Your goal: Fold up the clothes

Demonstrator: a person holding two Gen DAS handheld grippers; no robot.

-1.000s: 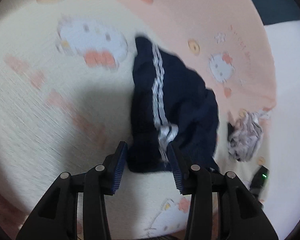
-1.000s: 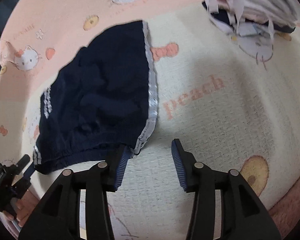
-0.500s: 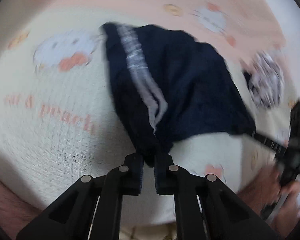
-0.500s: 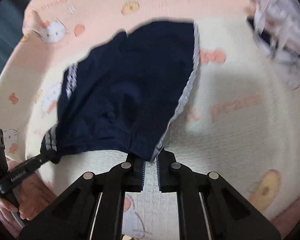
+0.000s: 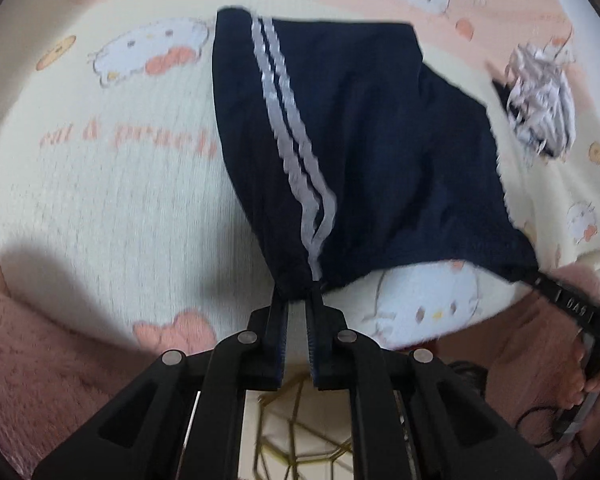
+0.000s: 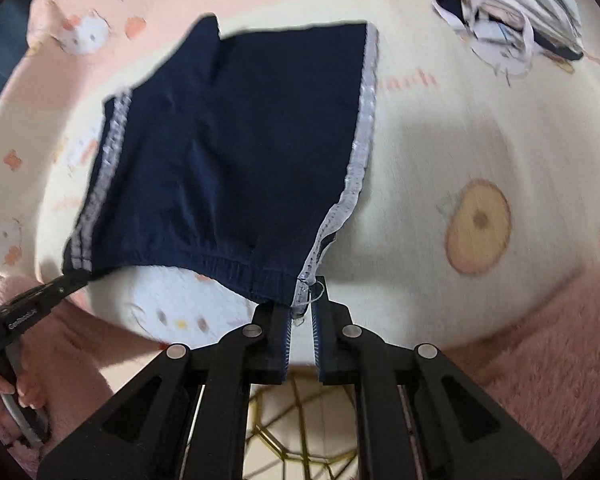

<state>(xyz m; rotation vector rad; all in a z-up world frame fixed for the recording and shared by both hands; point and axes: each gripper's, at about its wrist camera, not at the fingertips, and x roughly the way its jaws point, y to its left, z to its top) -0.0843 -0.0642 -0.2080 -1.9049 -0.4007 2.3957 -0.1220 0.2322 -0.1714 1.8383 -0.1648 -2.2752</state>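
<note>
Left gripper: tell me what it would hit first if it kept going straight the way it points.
The left gripper is shut on the navy shorts, so the shorts come first. Past them it would probably meet the cartoon-print blanket, though depth is unclear.

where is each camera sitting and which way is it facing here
Left wrist: sits on the left gripper, looking steeply down along its jaws at the navy shorts on the cartoon blanket; the other hand shows at the right edge.
Right wrist: sits on the right gripper, looking steeply down at the shorts' waistband; a hand shows at the left edge.
Shared: the shorts, the blanket, a pile of clothes, and each view catches the other gripper pinching the opposite waistband corner.
</note>
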